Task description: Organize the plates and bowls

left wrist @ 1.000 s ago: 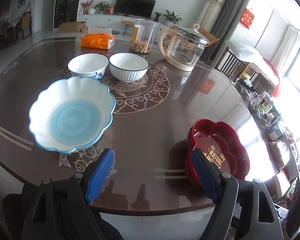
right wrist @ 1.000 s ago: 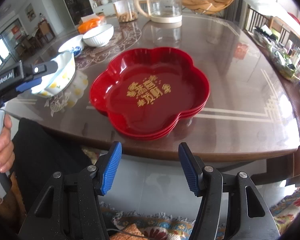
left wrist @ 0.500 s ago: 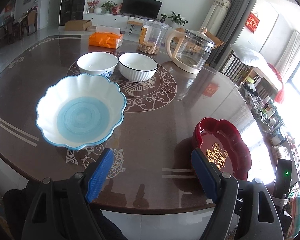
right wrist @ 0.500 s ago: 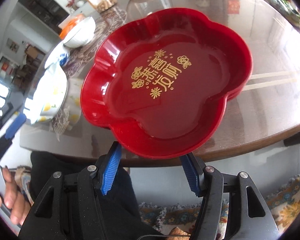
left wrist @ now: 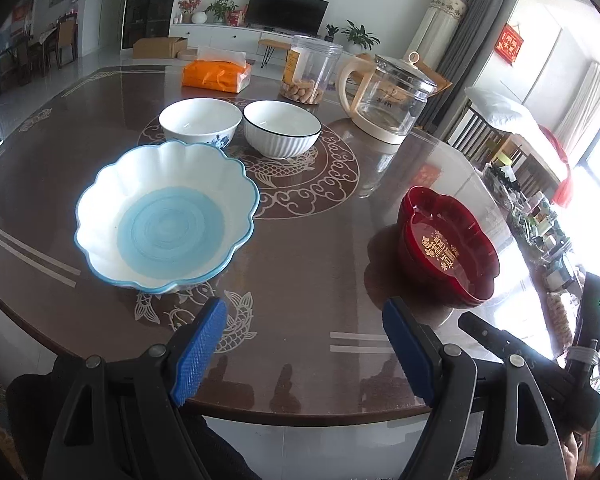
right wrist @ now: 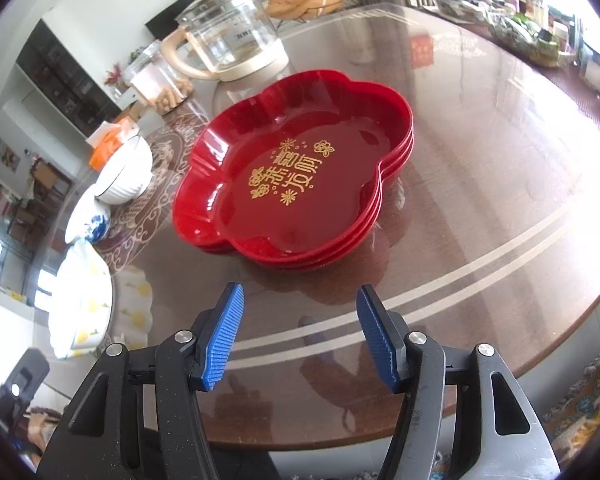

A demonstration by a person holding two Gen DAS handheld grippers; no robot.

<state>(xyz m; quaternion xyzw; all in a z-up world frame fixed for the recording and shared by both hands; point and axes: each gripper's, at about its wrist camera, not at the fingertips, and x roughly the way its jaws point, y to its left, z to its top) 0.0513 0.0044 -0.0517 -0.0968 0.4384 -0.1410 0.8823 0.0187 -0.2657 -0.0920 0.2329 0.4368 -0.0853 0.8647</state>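
Observation:
A stack of red flower-shaped plates with gold writing sits on the brown table; it also shows at the right in the left wrist view. A scalloped white bowl with a blue centre sits at the front left, seen side-on in the right wrist view. Behind it stand a white bowl with blue flowers and a ribbed white bowl with a dark rim. My left gripper is open and empty over the table's front edge. My right gripper is open and empty, just in front of the red plates.
A glass kettle, a clear jar of snacks and an orange tissue pack stand at the back of the table. A cluttered side shelf lies beyond the table's right edge.
My right gripper swung and moved in over the table edge, its view now tilted, with the red plates just ahead. My left gripper's view shifted slightly; both stayed open.

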